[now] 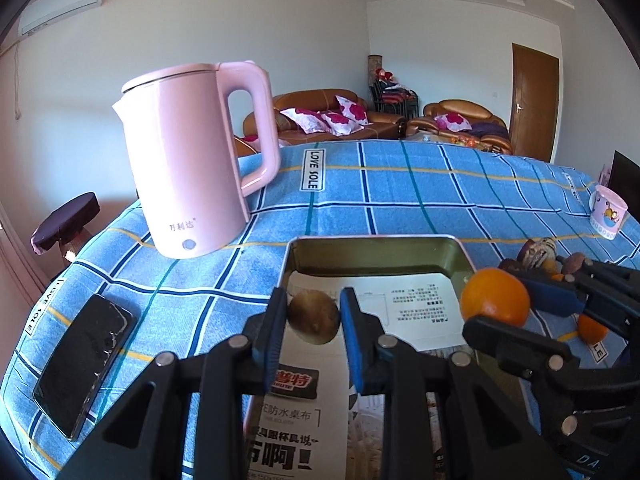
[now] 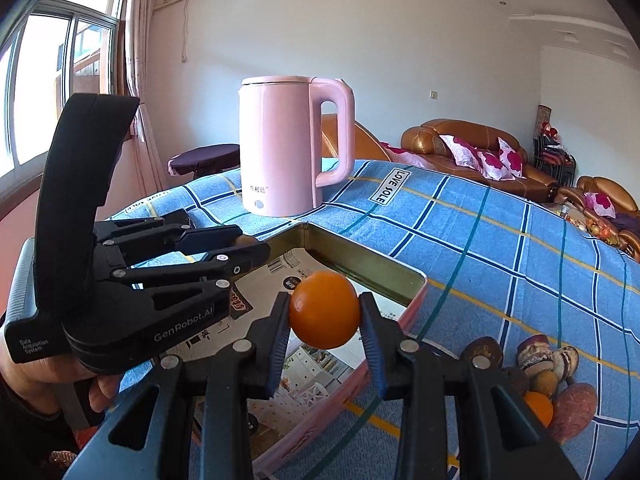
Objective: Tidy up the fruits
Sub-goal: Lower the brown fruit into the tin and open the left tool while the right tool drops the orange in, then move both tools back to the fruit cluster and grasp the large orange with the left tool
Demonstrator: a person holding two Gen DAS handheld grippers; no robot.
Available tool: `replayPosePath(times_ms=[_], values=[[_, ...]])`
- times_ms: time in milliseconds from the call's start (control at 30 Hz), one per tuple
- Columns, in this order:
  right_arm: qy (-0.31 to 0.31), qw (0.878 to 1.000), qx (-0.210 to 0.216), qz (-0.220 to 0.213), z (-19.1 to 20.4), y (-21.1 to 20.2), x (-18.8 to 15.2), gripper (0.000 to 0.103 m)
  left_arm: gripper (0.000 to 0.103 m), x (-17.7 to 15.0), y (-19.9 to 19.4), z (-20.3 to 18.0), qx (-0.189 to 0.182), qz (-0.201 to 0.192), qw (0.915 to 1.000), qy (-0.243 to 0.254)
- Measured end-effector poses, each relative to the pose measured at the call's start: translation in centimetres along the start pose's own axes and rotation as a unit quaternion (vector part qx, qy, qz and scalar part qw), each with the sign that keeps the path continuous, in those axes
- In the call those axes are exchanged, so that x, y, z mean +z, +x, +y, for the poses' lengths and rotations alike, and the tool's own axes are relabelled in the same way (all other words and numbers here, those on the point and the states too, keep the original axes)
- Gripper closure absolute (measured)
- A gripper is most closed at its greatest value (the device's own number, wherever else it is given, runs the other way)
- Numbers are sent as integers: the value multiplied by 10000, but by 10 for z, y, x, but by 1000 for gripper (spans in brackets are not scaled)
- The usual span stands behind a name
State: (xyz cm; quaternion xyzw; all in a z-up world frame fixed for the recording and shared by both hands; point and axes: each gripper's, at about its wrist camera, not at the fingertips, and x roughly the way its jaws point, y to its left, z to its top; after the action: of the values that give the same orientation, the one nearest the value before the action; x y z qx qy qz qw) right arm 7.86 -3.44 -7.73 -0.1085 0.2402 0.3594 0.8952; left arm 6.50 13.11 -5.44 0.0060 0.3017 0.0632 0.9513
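Left gripper [image 1: 314, 316] pinching brown kiwi [image 1: 314, 317] above tin tray [image 1: 374, 245], ready for drop. Right gripper [image 2: 325, 312] clamped on orange [image 2: 323, 310], hovering over tray's near rim. Remaining fruit pile [image 2: 548, 376] at 4 o'clock of tray, awaiting turn.

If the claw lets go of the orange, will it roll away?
Probably a little: the orange is round and smooth. It hangs over the tin, whose raised walls should stop it. The right gripper pinches only its sides, so it might slip.
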Motion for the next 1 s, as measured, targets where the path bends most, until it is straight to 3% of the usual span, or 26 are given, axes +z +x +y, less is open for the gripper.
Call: replayPosePath(times_ms=[667,767,900,1000], values=[[47,9995,10,312,1,19,-5,67,73,-6,14,3,71,220,9997,10],[115,9995,3,290,-1,19,-5,64,68,-6,11,4,-2,198,9998,-40],[227,9995,81,228,-4,14,-5,48,40,-6,0,4,29,37,9999,-160],[196,9996,20,183,-6,2,-9,46,36,-5,-12,0,-81,-111,9995,-269]])
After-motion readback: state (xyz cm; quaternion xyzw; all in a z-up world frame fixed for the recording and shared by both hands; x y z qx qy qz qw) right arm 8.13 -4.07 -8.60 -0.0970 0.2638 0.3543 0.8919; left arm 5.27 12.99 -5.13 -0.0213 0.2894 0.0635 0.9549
